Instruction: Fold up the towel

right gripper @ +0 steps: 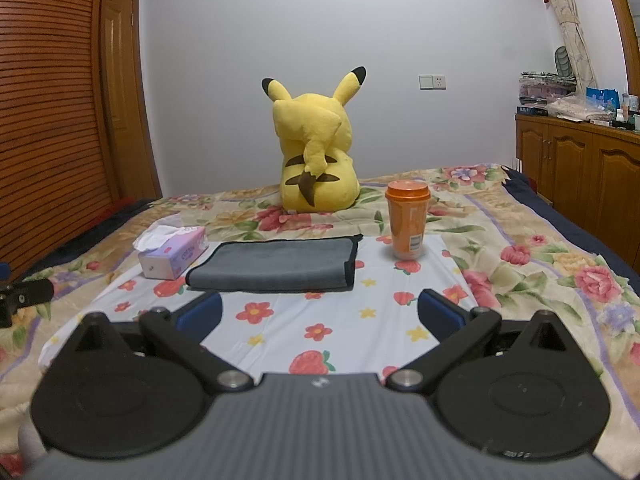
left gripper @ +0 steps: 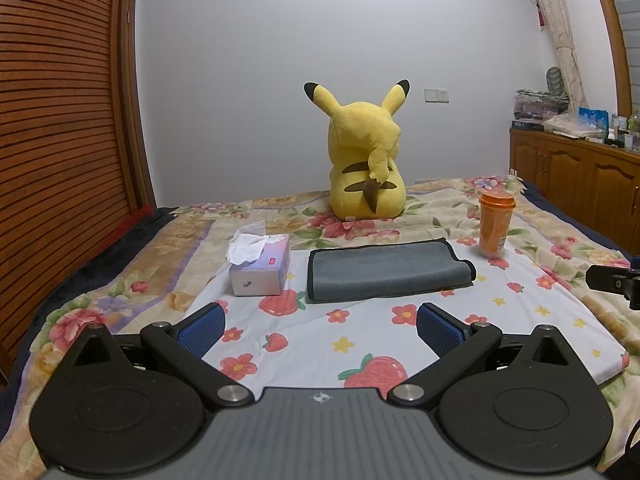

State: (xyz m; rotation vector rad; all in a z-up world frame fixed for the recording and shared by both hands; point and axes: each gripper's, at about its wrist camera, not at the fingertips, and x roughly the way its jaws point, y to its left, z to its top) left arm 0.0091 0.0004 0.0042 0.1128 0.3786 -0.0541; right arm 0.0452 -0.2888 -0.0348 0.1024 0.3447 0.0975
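Observation:
A grey towel (left gripper: 384,270) with a dark border lies folded flat on a white strawberry-print cloth (left gripper: 360,344) on the bed. It also shows in the right wrist view (right gripper: 276,266). My left gripper (left gripper: 320,328) is open and empty, held above the cloth a little nearer than the towel. My right gripper (right gripper: 320,314) is open and empty too, just short of the towel's near edge. The tip of the right gripper shows at the right edge of the left wrist view (left gripper: 612,280).
A tissue box (left gripper: 260,266) stands left of the towel and an orange cup (left gripper: 495,224) right of it. A yellow plush toy (left gripper: 366,168) sits behind. A wooden wardrobe (left gripper: 60,140) is on the left, a cabinet (left gripper: 580,176) on the right.

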